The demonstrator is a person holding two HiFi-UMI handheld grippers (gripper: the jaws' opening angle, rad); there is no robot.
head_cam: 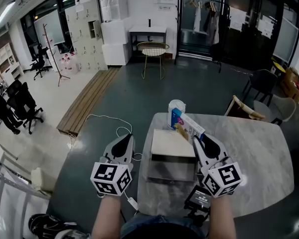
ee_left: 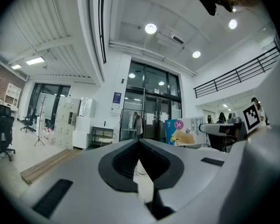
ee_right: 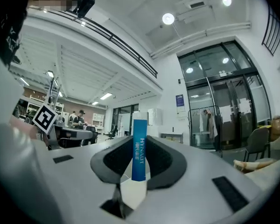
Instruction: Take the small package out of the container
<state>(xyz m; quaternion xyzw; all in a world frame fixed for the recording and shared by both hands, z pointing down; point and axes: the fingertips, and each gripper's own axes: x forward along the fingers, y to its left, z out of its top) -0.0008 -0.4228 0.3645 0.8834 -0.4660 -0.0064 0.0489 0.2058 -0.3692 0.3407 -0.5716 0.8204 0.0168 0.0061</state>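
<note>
A small blue-and-white package (head_cam: 188, 125) is held up off the table, above the far right corner of the container (head_cam: 172, 171). The container is a flat grey box with a cream panel on its far half. My right gripper (head_cam: 195, 139) is shut on the package, whose blue edge (ee_right: 139, 148) stands upright between the jaws of the right gripper (ee_right: 140, 161). My left gripper (head_cam: 126, 139) hovers left of the table edge, level with the container, shut and holding nothing. In the left gripper view, the left gripper (ee_left: 140, 155) faces the hall, with the package (ee_left: 179, 131) off to its right.
The container lies on a grey marble-look table (head_cam: 259, 153). A white cylinder (head_cam: 175, 108) stands at the table's far edge behind the package. A small dark device (head_cam: 199, 199) lies by the near edge. A chair (head_cam: 245, 109) stands beyond the table, and a white cable (head_cam: 112, 121) runs across the floor on the left.
</note>
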